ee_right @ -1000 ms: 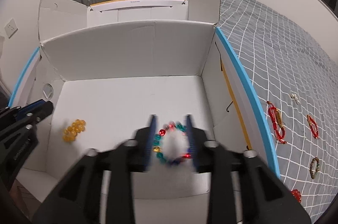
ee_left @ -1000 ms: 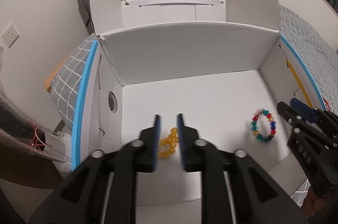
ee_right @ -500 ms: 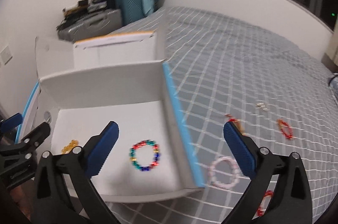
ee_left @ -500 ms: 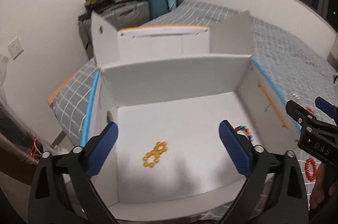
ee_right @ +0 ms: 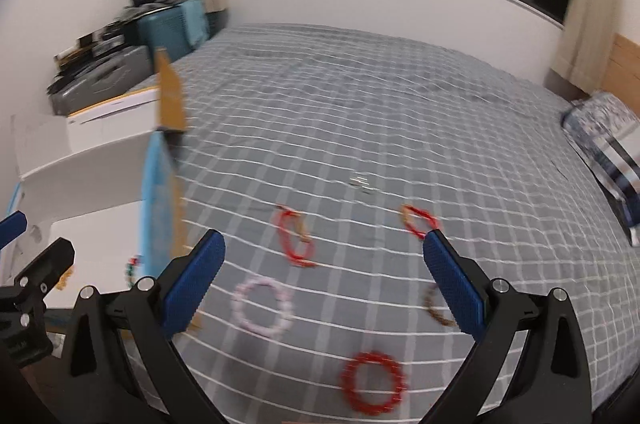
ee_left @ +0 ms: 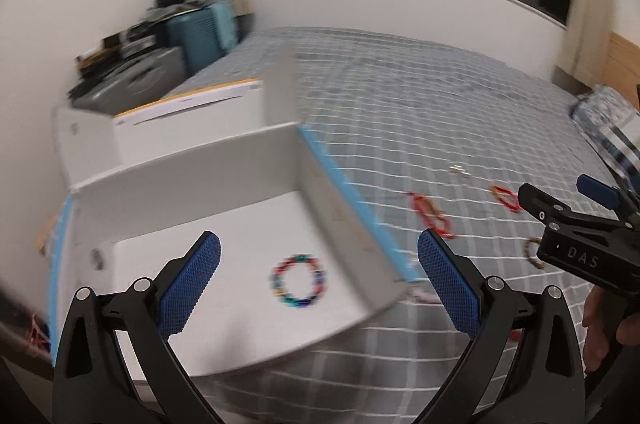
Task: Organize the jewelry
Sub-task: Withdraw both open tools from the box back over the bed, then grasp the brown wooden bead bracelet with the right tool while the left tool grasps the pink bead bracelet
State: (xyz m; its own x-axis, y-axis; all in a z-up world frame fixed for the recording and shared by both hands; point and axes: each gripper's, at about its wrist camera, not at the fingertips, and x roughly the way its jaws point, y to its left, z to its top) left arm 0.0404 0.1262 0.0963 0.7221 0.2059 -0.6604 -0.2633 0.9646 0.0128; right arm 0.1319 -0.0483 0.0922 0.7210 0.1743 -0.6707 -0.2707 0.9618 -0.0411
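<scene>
At about nine o'clock in the right wrist view stands the white cardboard box (ee_right: 92, 160), its blue-edged side wall toward the bed; in the left wrist view a multicoloured bead bracelet (ee_left: 300, 281) lies flat on the box floor, near six o'clock. The left gripper (ee_left: 318, 288) hangs above that box corner with its jaws spread wide and nothing between them. The right gripper (ee_right: 324, 284) is likewise spread and empty, facing the grey checked bedspread (ee_right: 400, 128). The step in hand appears to be the reach for the next piece, since several lie loose on the cover: a pale pink bracelet (ee_right: 262, 306) near seven o'clock, a red cord bracelet (ee_right: 294, 238) toward the centre, a red bead bracelet (ee_right: 374, 382) at six o'clock, a second red cord bracelet (ee_right: 418, 220) at about two o'clock, and a brown bracelet (ee_right: 436, 308), partly hidden by the right finger. The next move probably calls for lowering one gripper over a single ring, closing on its beads, then carrying it to the box.
</scene>
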